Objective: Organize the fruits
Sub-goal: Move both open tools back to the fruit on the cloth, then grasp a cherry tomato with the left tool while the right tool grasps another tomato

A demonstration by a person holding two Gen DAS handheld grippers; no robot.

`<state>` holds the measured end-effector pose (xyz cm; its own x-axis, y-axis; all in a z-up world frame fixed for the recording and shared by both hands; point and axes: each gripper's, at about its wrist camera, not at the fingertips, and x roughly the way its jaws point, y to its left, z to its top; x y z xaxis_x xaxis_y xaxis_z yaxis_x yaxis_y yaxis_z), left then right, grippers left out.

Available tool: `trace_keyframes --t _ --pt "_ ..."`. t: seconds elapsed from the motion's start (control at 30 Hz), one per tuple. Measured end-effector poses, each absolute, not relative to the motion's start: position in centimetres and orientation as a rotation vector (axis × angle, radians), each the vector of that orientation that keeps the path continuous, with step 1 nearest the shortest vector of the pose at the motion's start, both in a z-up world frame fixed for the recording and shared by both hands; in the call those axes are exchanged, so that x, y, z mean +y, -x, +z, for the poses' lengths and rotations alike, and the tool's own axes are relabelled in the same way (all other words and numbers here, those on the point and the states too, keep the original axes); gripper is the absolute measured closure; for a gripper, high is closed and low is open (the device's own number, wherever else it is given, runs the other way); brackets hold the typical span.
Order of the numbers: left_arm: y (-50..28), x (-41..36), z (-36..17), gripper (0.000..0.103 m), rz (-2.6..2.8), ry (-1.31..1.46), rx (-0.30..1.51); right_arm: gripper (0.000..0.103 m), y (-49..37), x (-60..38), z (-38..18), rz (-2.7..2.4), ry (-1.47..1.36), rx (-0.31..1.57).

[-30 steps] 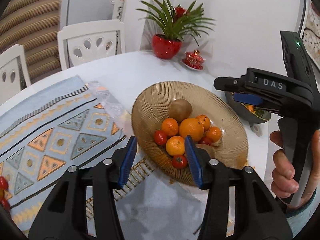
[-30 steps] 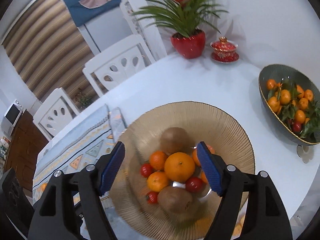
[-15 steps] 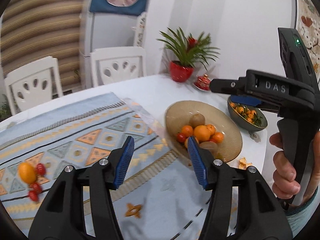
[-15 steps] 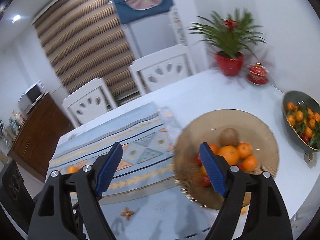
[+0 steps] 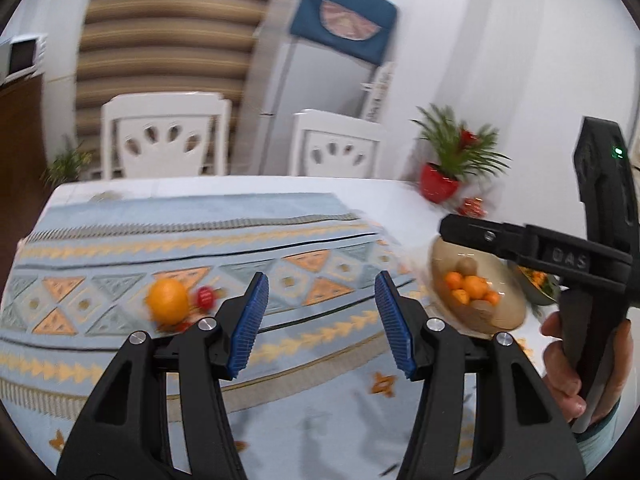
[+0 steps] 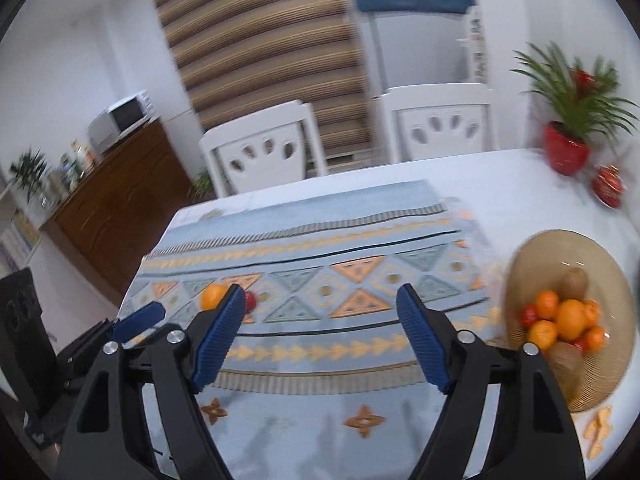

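Left gripper (image 5: 320,322) is hovering over the patterned blue table runner (image 5: 168,236) with its blue-padded jaws standing wide apart, nothing between them; right gripper (image 6: 320,336) is likewise spread wide and empty above the same runner; a hand (image 5: 568,364) is gripping the right gripper's black handle at the right edge of the left wrist view, partly cut off by the frame.

Loose orange (image 5: 167,301) is lying on the runner toward its left end, round so no long axis to report; a small red fruit (image 5: 205,297) is sitting just beside it on the right, possibly touching, blur making that unclear; more red bits below the orange are too smeared to identify; in the right wrist view the orange and red fruit are half hidden behind the left finger pad (image 6: 218,332).

Ribbed amber bowl (image 6: 532,260) is resting on the white table (image 6: 520,184) past the runner's right end, well apart from the loose orange; it is holding a pile of oranges (image 6: 570,318), small red fruits and two brown kiwis (image 6: 574,283); the upper kiwi's long axis is running roughly upright in frame, tilted slightly; the lower one is partly covered by the right finger.

A second dark bowl (image 5: 538,284) with orange fruit is mostly hidden behind the right gripper's body; both views are motion-blurred; red potted plant (image 6: 568,152) is standing at the table's far right corner.
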<state>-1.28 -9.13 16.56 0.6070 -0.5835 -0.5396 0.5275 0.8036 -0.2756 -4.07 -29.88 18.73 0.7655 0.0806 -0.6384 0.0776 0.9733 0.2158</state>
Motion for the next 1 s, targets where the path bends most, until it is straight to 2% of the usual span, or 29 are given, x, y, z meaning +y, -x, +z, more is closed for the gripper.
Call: trace_keyframes --t 0.3,0.47,0.63,1.0 --pt "-3.4 -1.8 11.1 0.049 -0.482 0.075 0.749 0.04 -1.3 -24.4 14.3 0.122 -0.209 0.773" --pt "-5.2 -1.7 6.6 0.05 -0.466 0.008 0.827 0.055 -4.6 -22.4 10.7 0.197 -0.242 0.836" --pt "-6.2 -2.8 3.4 0.05 -0.484 -0.025 0.891 0.055 -6.8 -20.6 7.2 0.271 -0.29 0.873" --pt "-7.3 -3.8 2.5 0.05 -0.471 -0.028 0.977 0.055 -8.8 -18.7 3.1 0.367 -0.309 0.888"
